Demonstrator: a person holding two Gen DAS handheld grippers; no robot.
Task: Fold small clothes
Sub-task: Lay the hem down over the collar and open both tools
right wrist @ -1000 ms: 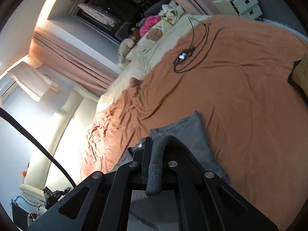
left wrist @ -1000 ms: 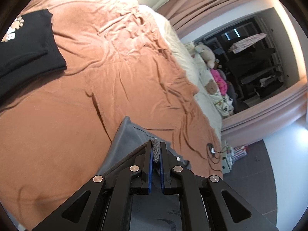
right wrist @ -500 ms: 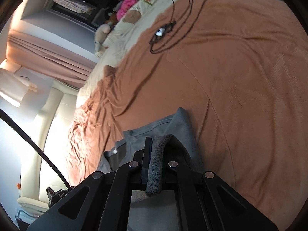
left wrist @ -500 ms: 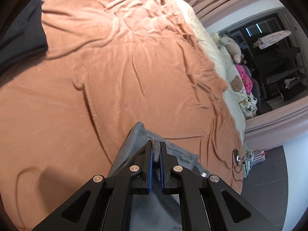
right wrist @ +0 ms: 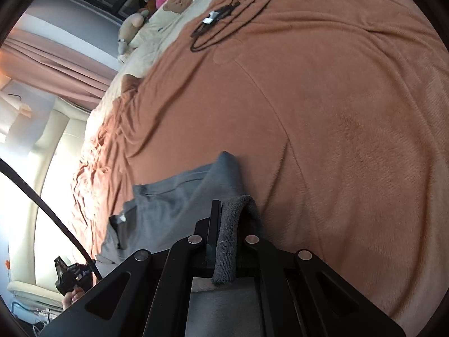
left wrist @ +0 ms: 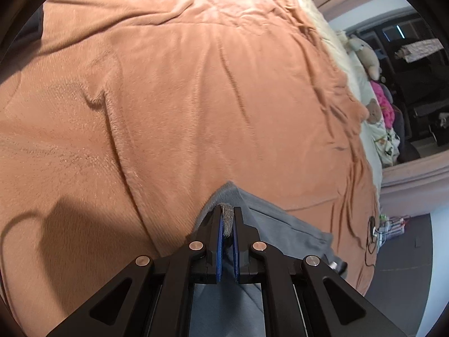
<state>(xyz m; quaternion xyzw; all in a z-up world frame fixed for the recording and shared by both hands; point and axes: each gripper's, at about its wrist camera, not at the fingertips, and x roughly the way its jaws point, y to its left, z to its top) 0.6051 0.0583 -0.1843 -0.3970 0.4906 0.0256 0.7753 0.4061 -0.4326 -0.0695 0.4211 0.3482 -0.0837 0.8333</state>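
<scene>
A small grey garment [left wrist: 280,224] hangs low over an orange-brown blanket [left wrist: 196,98] on a bed. My left gripper [left wrist: 227,210] is shut on a rolled grey edge of it, which shows between the blue pads. In the right wrist view the same grey garment [right wrist: 174,199] spreads to the left, close to the blanket [right wrist: 336,112]. My right gripper [right wrist: 227,205] is shut on another thick folded edge that sticks out past the fingers. The lower part of the garment is hidden under both grippers.
A black cable with a small device [right wrist: 216,19] lies on the blanket at the far side. Soft toys [left wrist: 367,59] sit along the cream bed edge. Pink curtains [right wrist: 56,64] hang behind. A person's hand holding a black device [right wrist: 70,278] shows at lower left.
Both grippers have come down toward the blanket and tilted further down, carrying the grey garment. The black shirt at upper left has slid out of the left wrist view.
</scene>
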